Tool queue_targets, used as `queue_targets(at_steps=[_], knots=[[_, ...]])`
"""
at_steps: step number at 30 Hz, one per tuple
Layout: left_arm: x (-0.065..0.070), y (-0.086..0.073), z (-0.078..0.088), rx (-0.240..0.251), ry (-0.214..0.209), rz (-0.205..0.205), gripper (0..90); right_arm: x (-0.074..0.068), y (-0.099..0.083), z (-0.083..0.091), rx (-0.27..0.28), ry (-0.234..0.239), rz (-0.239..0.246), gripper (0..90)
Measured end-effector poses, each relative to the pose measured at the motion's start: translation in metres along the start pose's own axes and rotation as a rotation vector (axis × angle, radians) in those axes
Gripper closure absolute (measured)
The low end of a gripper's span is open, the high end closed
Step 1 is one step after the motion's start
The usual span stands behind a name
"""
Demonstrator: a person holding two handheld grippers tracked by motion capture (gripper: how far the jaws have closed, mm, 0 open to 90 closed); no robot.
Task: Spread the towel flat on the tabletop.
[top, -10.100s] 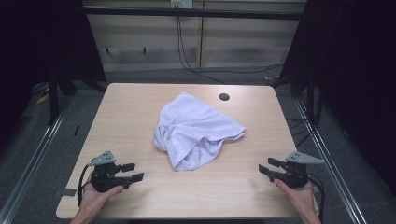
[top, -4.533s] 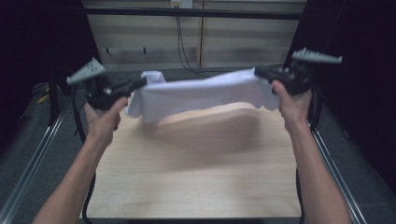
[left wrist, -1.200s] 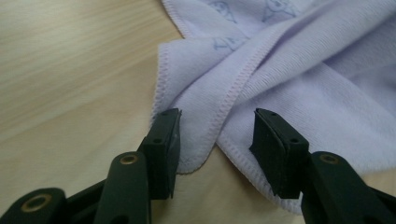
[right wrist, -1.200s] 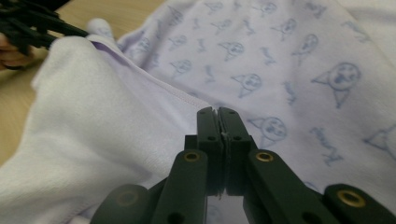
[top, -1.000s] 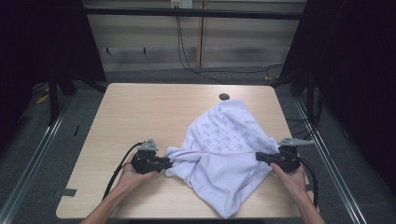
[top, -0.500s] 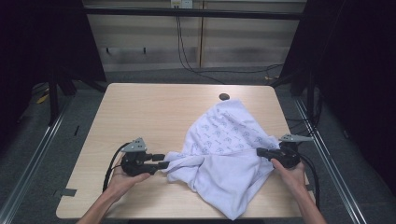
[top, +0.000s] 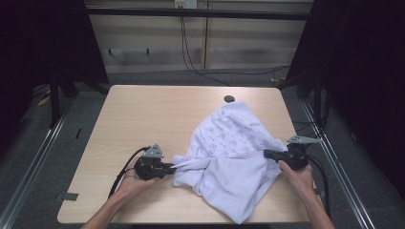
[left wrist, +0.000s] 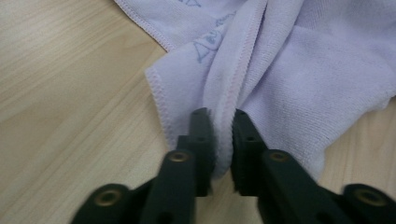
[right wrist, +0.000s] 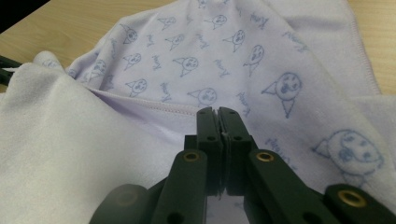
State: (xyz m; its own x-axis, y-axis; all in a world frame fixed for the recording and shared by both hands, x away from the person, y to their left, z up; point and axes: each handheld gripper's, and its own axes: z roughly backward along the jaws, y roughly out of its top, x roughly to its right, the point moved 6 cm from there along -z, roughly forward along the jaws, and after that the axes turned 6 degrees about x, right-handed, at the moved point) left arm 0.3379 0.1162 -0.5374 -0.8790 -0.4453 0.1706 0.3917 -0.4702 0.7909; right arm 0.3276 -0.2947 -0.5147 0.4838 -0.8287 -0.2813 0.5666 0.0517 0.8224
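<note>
Since the picture from half a second ago, we see that the left gripper (top: 168,168) has come a little to the right, toward the towel (top: 234,157), and its jaws have just been closing; a bunched fold of the hem now stands between them. In the left gripper view the two black jaws are narrow, with the hem (left wrist: 227,119) pinched in the small gap, so we judge that they hold it, though only by a thin edge. A second ago this gripper sat closer to the cloth, so it has drawn back and come in again.

The towel lies on the right half of the table (top: 143,119), crumpled, with its printed side up in the middle and a plain corner hanging over the near edge. It is soft, light and limp; we think it will sag and fold wherever it is not supported, and it will not slip easily because the fabric is fluffy. The best places to take it are the stitched hems and corners, where the cloth is thicker.

At the right, the right gripper (top: 267,154) has kept its place. In the right gripper view its jaws are pressed together on the towel's edge (right wrist: 218,122), a firm hold.
</note>
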Motion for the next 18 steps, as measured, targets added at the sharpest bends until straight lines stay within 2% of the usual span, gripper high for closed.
queue_targets(at_steps=[2,3,5,8,9,11,15,18], knots=[[-0.004,0.004,0.007,0.028,-0.011,0.031,85.9,0.001,0.002,-0.001,0.002,-0.001,-0.008,88.1],[-0.007,0.008,0.01,0.051,-0.001,0.041,86.3,0.002,0.003,-0.003,0.005,0.001,-0.008,88.1],[-0.014,0.024,0.019,0.1,0.006,0.059,86.7,0.003,0.012,-0.004,0.021,0.004,-0.006,88.2],[-0.022,0.055,0.035,0.201,0.027,0.081,86.8,0.005,0.039,-0.002,0.082,-0.002,0.006,88.2],[-0.023,0.067,0.041,0.23,0.04,0.076,86.8,0.003,0.051,0.001,0.114,0.004,-0.001,88.2],[-0.023,0.089,0.056,0.291,0.044,0.066,86.8,0.0,0.076,0.009,0.163,0.006,0.021,88.2],[-0.016,0.126,0.087,0.409,0.041,0.047,86.7,-0.013,0.124,0.034,0.256,0.013,0.063,88.3],[-0.003,0.143,0.112,0.5,0.01,0.045,86.7,-0.032,0.152,0.059,0.318,0.036,0.102,88.3]])
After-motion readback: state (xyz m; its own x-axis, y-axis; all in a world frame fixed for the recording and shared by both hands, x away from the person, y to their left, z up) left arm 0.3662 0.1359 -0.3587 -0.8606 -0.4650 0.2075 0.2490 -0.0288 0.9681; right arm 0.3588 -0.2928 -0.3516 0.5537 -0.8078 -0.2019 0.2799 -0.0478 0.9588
